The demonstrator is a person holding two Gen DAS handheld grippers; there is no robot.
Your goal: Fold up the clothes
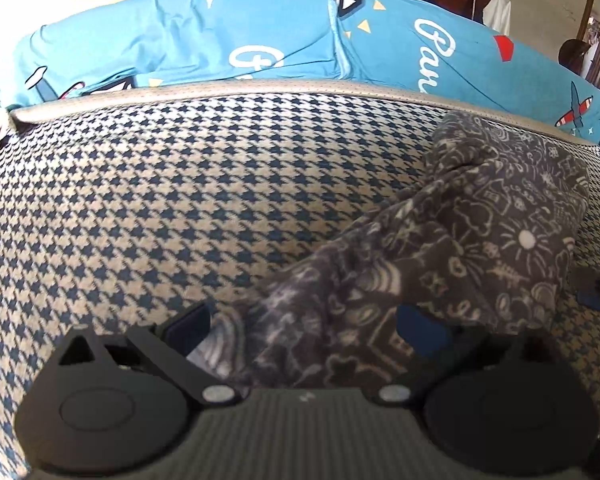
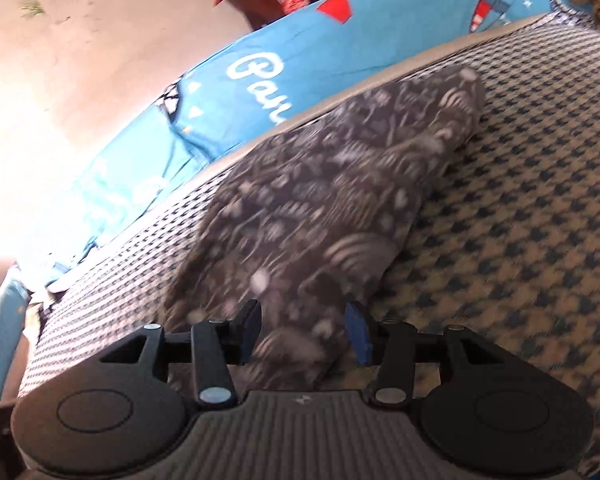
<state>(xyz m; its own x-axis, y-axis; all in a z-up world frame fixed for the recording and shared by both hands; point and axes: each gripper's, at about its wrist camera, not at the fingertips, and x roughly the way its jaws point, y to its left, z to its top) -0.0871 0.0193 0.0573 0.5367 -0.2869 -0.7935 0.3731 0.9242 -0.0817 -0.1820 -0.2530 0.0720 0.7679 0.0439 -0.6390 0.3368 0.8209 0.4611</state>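
A dark grey garment with a white doodle print point(image 1: 480, 232) lies bunched on a houndstooth-patterned cushion point(image 1: 160, 208). In the left wrist view its near end drapes between and over my left gripper's point(image 1: 304, 332) fingers, which stand wide apart; the right finger is partly hidden by cloth. In the right wrist view the same garment point(image 2: 320, 200) stretches away from my right gripper point(image 2: 306, 332), whose blue-padded fingers are apart with the cloth's near end lying between them.
A blue printed sheet or pillow point(image 1: 260, 36) lies beyond the cushion's beige piped edge point(image 1: 260, 90). The right gripper's tip point(image 1: 598, 292) shows at the right edge of the left view. Bare houndstooth surface point(image 2: 520, 240) lies right of the garment.
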